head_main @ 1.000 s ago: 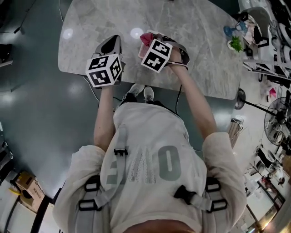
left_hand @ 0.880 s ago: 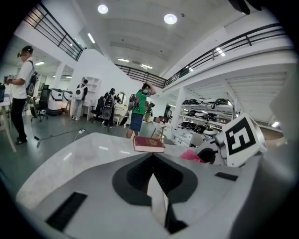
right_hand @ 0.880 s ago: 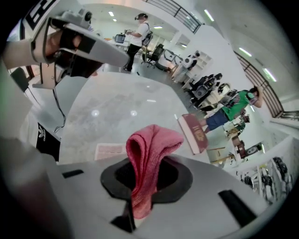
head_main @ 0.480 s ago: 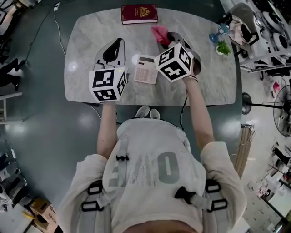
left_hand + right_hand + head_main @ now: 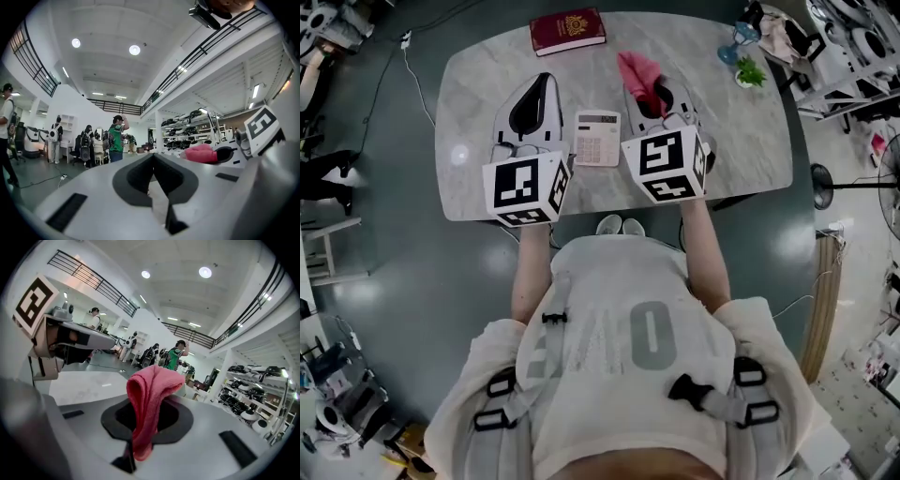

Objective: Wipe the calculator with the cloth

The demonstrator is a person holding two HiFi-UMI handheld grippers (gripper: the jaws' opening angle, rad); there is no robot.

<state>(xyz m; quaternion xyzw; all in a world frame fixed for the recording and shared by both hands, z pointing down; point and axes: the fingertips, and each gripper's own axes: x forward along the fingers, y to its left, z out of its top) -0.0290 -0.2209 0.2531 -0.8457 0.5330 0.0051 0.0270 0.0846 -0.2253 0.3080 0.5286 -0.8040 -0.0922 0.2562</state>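
Observation:
The white calculator (image 5: 597, 138) lies flat on the marble table (image 5: 731, 131), between my two grippers as the head view shows them. My right gripper (image 5: 649, 97) is shut on the pink cloth (image 5: 637, 73). The cloth sticks out past the jaw tips, and in the right gripper view the cloth (image 5: 147, 394) droops back over the closed jaws. My left gripper (image 5: 544, 84) is held to the left of the calculator. In its own view the left gripper (image 5: 152, 158) is shut with nothing in it. Both grippers are held up, off the table.
A dark red book (image 5: 568, 31) lies at the table's far edge. A small green plant (image 5: 751, 72) and a blue object (image 5: 729, 52) stand at the far right corner. Both gripper views look across a hall where several people (image 5: 116, 138) stand far off.
Both grippers have risen and drawn back toward the person's body. The calculator, hidden at first, now shows between them. The cloth has stayed in the right gripper.

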